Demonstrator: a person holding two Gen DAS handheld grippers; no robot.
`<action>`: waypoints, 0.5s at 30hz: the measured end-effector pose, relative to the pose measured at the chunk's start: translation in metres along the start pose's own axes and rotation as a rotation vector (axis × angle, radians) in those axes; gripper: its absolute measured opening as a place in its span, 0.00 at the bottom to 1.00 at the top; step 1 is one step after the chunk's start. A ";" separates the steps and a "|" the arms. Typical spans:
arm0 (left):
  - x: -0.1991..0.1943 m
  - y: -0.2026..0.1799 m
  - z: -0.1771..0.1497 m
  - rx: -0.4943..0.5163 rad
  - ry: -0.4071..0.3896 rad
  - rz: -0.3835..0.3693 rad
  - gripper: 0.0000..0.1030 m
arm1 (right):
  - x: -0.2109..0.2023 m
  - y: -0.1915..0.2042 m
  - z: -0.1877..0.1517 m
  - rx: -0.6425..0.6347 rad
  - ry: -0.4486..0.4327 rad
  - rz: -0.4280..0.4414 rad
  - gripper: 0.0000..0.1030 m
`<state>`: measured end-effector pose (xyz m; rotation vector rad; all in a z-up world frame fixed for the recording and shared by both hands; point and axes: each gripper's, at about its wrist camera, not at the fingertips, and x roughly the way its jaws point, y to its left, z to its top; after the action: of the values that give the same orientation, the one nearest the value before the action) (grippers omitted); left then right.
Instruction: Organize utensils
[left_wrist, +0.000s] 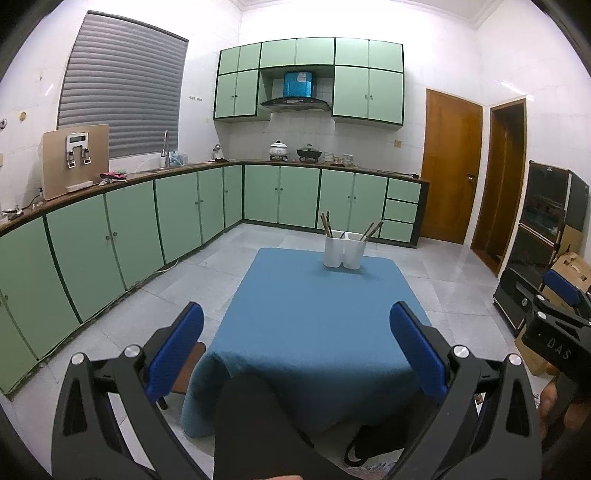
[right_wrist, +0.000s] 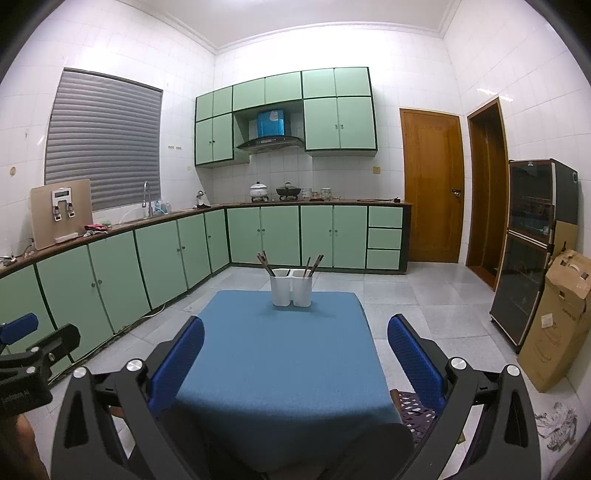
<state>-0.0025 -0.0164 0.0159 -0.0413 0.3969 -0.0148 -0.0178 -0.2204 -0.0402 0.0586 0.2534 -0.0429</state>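
green kitchen cabinets (left_wrist: 184, 210) ring the blue-clothed table (right_wrist: 280, 354) — brown chopsticks (right_wrist: 314, 265) lean in twin white plastic holders (right_wrist: 291, 287); left gripper (left_wrist: 295, 354) and right gripper (right_wrist: 295, 360) both gape, empty.

A home kitchen: green cabinets (right_wrist: 159, 254) line the counter, range hood (right_wrist: 269, 142) above pots (right_wrist: 258, 190), sink tap (right_wrist: 147, 197) beside a shuttered window (right_wrist: 103, 140).

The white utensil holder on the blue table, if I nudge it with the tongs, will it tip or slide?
The white utensil holder looks tall for its footprint, so a high push would probably tip it. The chopsticks lean out above its rim, likely raising that risk. The blue tablecloth beneath may grip or bunch, so smooth sliding seems unlikely.
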 end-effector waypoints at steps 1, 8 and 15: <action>0.000 0.000 0.000 0.000 0.001 0.002 0.95 | 0.000 0.000 0.000 -0.001 -0.001 -0.001 0.95; -0.002 -0.001 0.001 0.003 -0.008 0.019 0.95 | -0.001 -0.001 0.000 -0.002 -0.014 -0.014 0.95; -0.004 0.000 0.003 -0.007 -0.016 0.022 0.95 | 0.000 -0.003 -0.002 0.003 -0.014 -0.017 0.95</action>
<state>-0.0051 -0.0160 0.0205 -0.0442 0.3814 0.0089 -0.0186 -0.2228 -0.0421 0.0588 0.2401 -0.0607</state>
